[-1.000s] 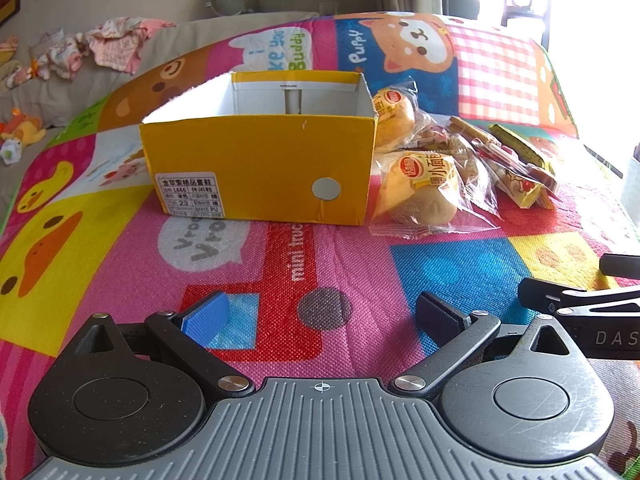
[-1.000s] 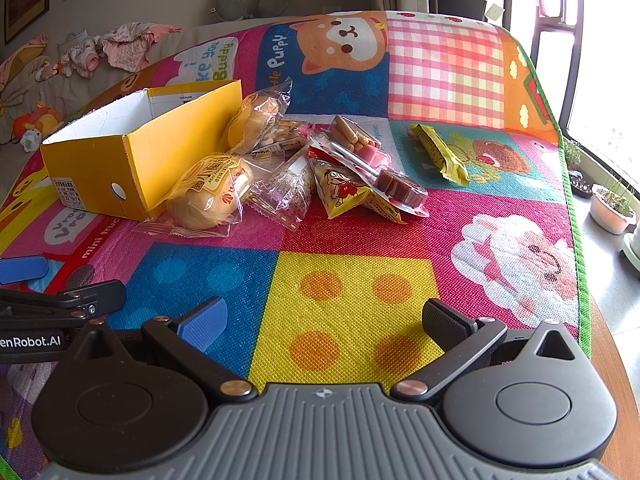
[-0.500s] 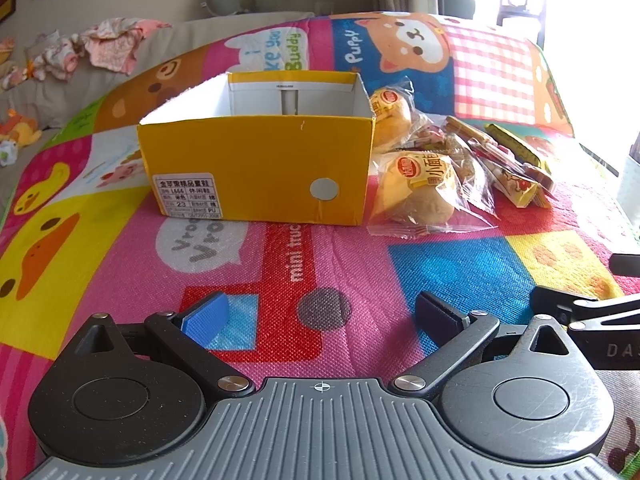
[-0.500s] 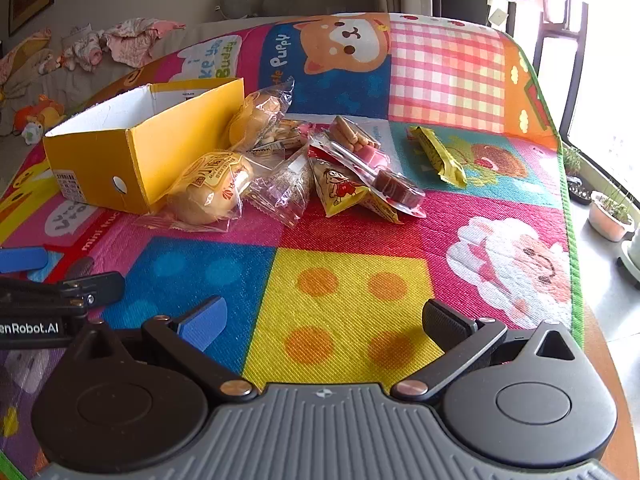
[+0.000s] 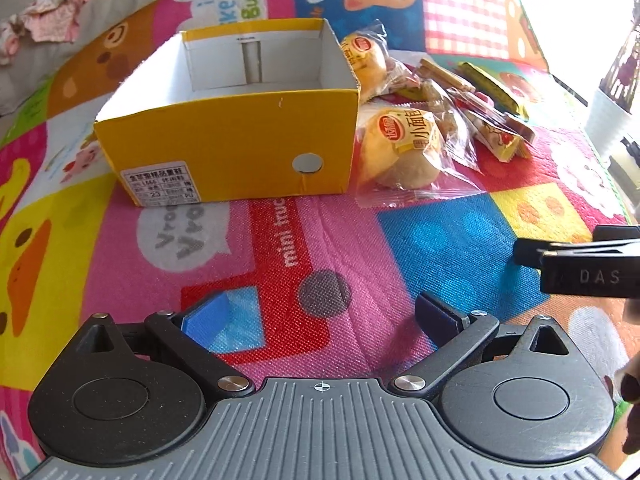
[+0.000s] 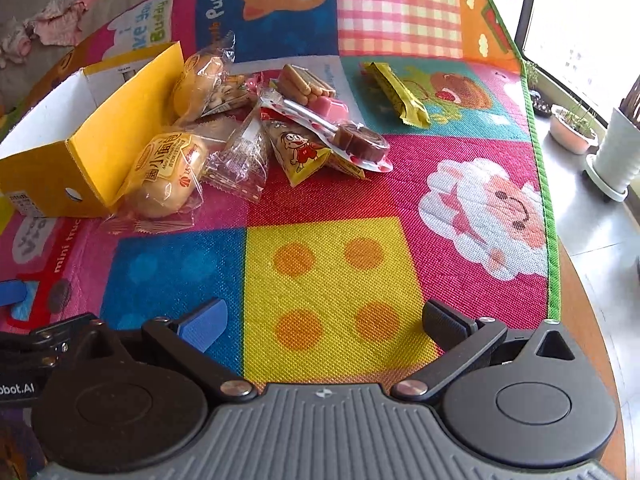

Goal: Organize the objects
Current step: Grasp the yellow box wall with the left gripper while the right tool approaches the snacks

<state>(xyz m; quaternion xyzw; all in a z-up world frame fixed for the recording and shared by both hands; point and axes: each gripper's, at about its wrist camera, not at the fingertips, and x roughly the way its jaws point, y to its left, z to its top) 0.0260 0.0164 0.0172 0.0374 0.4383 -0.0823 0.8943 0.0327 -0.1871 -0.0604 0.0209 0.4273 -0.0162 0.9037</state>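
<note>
An open yellow cardboard box [image 5: 240, 152] [image 6: 100, 152], white inside and with nothing in it, stands on a colourful play mat [image 5: 280, 248]. Just to its right lies a pile of wrapped snacks: a bagged bun [image 5: 404, 148] [image 6: 164, 176], a second bun [image 5: 364, 60] [image 6: 196, 80], a clear wrapper [image 6: 244, 160], a cartoon-print packet [image 6: 300, 152], a biscuit-stick-and-dip pack [image 6: 328, 116] and, apart, a yellow-green bar [image 6: 396, 92]. My left gripper [image 5: 320, 316] hovers open over the mat in front of the box. My right gripper [image 6: 324, 320] is open over the yellow square, short of the snacks.
The mat's green edge [image 6: 540, 160] runs along the right, with bare table rim and floor beyond. White plant pots [image 6: 616, 152] stand on the floor there. Crumpled clothes [image 5: 52, 16] lie on a sofa behind the box. A hand's fingers [image 5: 632, 400] show at the right edge.
Both grippers have risen and tilted down, so the box and snacks look closer and the box's inside shows. Nothing on the mat has moved. Both stay open.
</note>
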